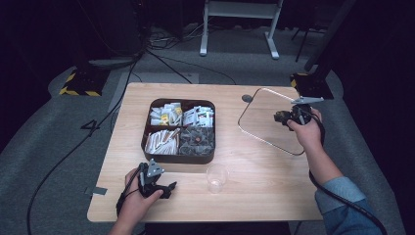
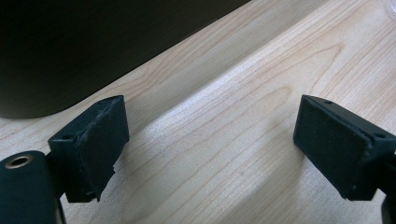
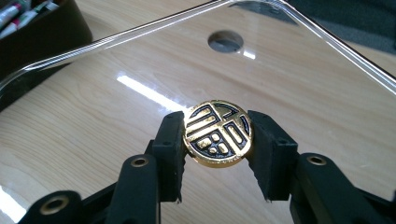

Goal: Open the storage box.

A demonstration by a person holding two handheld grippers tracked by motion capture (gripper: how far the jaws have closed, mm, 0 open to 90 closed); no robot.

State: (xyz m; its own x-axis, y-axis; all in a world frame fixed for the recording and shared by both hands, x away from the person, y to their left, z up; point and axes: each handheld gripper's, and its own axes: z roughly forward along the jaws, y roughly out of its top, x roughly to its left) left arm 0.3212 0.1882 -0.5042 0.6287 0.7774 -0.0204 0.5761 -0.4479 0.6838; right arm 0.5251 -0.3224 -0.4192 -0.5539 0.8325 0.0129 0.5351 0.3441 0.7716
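A round gold-and-black knob sits clamped between the jaws of the right hand-held gripper, joined to a clear square lid over the light wooden desk. The left hand-held gripper rests near a dark four-compartment box, jaws apart, beside a clear plastic cup.

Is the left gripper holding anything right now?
No, the left gripper has its jaws standing wide apart over the bare wooden table, with nothing between them.
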